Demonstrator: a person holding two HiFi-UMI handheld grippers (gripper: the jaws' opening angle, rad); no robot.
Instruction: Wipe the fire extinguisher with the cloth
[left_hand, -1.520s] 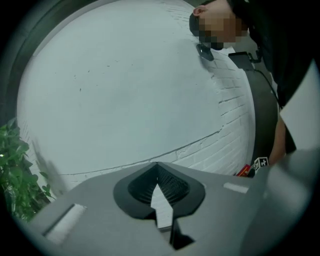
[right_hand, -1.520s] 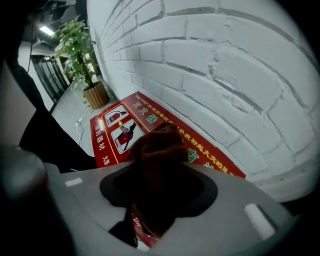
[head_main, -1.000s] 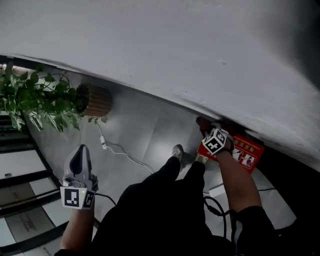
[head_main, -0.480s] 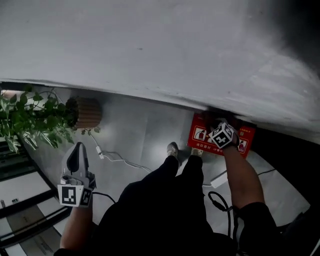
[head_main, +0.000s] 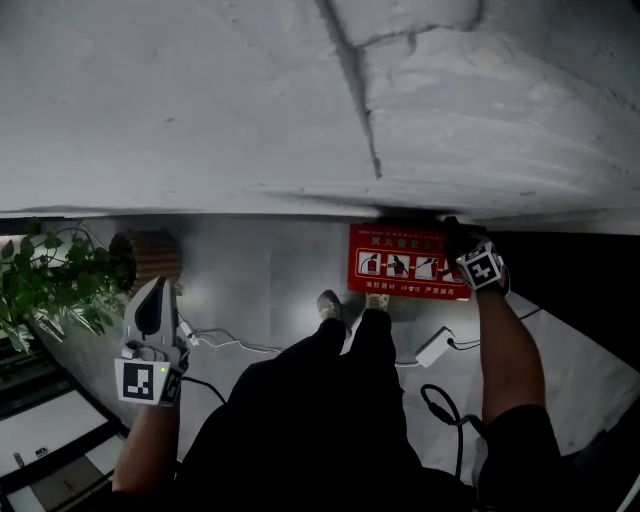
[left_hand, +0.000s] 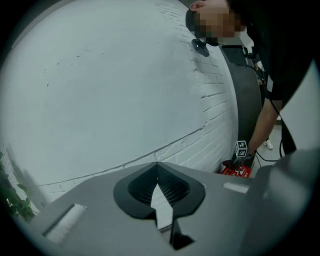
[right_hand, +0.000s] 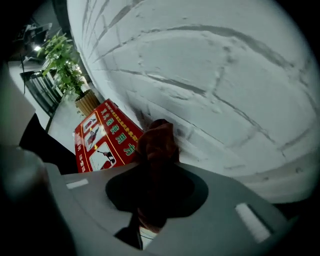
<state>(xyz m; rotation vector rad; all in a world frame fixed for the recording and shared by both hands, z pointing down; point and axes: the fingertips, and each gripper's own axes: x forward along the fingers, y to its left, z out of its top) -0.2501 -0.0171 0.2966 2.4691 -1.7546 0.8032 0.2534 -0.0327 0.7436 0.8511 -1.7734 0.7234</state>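
- Dark red cloth (right_hand: 157, 145) is bunched between the jaws of my right gripper (head_main: 462, 243). They have just been closing and now stand narrow, pinching it.
- The fire extinguisher box (head_main: 408, 262) (red, with white pictogram panels) stands on the floor (head_main: 270, 270) with its back edge hard against the foot of the white brick wall (head_main: 250, 110).
- My right gripper points steeply down at the box's right end, next to the wall. I cannot tell whether the cloth touches the box.
- My left gripper (head_main: 155, 300) hangs well apart on the far side of my legs, with its tips together and nothing between them.
- There is open floor between the box and a potted plant (head_main: 50, 285) by the wall on the left.
- A thin cable (head_main: 230, 343) trails across that floor, and a white adapter (head_main: 435, 347) lies just in front of the box's right corner, near my right forearm.
- To the right of the box the background goes dark, and I can make out no edge there.
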